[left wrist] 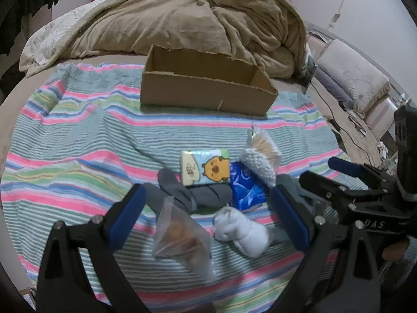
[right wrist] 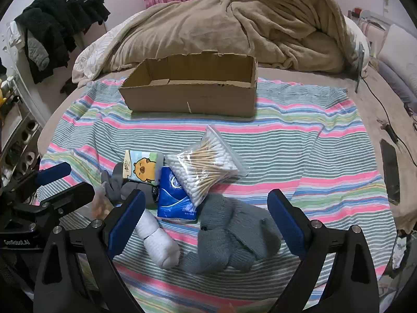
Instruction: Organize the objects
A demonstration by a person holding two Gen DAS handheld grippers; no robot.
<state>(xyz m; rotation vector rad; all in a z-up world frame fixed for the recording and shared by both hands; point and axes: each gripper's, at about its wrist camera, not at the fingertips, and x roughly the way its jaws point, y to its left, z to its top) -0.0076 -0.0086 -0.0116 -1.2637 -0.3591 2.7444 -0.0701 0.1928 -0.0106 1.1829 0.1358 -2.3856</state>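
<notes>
2 grippers hang over the striped blanket (right wrist: 299, 135) on the bed, and we take the cardboard box (right wrist: 192, 96) as our landmark — it sits open-topped at the far end of the blanket, in front of the heaped tan duvet (right wrist: 273, 26).

Our left gripper (left wrist: 208, 214) has its blue-padded fingers (left wrist: 130, 208) spread wide, holding nothing; between them we see a clear bag of brownish pieces (left wrist: 182, 237), a rolled white sock (left wrist: 245, 232) and a dark grey sock (left wrist: 192, 195). Our right gripper (right wrist: 206, 216) is likewise spread wide and empty, above a grey knitted glove (right wrist: 229, 237).

The things to organize all lie outside the box, clustered on the near side of it. Nearest the box is a bag of cotton swabs (right wrist: 206, 161); just beside that bag, the capybara tissue pack (right wrist: 143, 167) and the blue tissue pack (right wrist: 174, 195), the swab bag overlapping the blue one. The socks and glove lie farther from the box, closest to us.

A dark phone (right wrist: 391, 169) lies on the bed, right of the box, off the blanket.
</notes>
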